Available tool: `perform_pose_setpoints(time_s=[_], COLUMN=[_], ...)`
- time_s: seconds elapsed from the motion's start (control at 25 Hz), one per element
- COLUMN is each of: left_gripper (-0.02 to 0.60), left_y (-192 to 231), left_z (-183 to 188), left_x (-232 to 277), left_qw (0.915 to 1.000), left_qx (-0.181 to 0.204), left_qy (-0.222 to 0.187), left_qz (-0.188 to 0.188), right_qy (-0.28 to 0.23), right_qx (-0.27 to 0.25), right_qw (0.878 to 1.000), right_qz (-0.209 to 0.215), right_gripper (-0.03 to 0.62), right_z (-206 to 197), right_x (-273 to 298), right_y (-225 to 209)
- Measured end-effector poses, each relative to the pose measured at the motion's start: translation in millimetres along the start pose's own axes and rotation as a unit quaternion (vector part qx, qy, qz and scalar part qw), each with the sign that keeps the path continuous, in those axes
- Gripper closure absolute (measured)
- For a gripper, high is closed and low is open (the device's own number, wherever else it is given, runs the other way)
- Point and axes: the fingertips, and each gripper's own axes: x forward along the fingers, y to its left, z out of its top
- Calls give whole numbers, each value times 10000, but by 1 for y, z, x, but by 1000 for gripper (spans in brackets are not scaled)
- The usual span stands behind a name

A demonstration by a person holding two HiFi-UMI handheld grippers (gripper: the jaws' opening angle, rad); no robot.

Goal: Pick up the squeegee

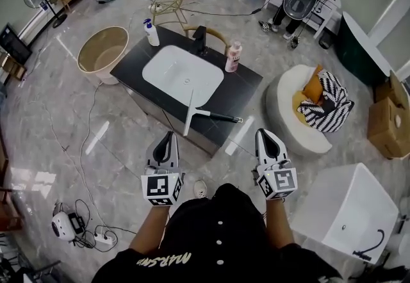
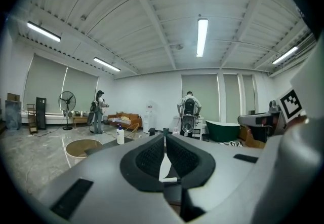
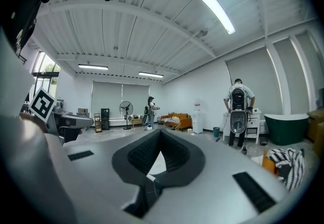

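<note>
The squeegee [image 1: 189,113], a white blade with a black handle pointing right, lies on the near part of the black counter [image 1: 246,89], just in front of the white sink basin [image 1: 182,73]. My left gripper [image 1: 169,136] hovers short of the counter's near edge, a little below and left of the blade, jaws together and empty. My right gripper [image 1: 262,133] hangs at the same height, to the right of the handle's end, also shut on nothing. In the left gripper view the left gripper [image 2: 165,136] points toward the counter; in the right gripper view the right gripper's tips [image 3: 160,131] meet.
On the counter stand a white pump bottle [image 1: 151,32], a black faucet [image 1: 200,38] and a pink bottle [image 1: 233,56]. A round tub [image 1: 102,50] sits left, a white ottoman [image 1: 288,121] with striped cloth right, a white box [image 1: 349,211] near right. Cables and a power strip [image 1: 102,237] lie on the floor.
</note>
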Motion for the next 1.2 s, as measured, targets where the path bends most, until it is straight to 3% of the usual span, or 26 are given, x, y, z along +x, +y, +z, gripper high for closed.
perform_pose_setpoints(time_s=[0.32, 0.48, 0.92, 1.04, 1.2], left_gripper=[561, 561, 561, 561, 560], left_y=[2, -4, -8, -11, -18], left_z=[-13, -1, -3, -9, -24], left_x=[29, 44, 69, 69, 67], left_qw=[9997, 9999, 9997, 9994, 9987], left_qx=[-123, -119, -161, -243, -339], left_qy=[184, 28, 107, 188, 363], left_qz=[130, 61, 162, 164, 105], right_qy=[281, 283, 363, 682, 1208], right_qx=[-329, -656, -717, -1131, -1586], right_qw=[9986, 9962, 9925, 9834, 9616], right_qz=[300, 493, 922, 1246, 1884], right_gripper=[598, 597, 597, 597, 597], right_z=[-15, -7, -14, -33, -74], right_x=[32, 52, 84, 95, 113], right_y=[-12, -20, -31, -22, -5])
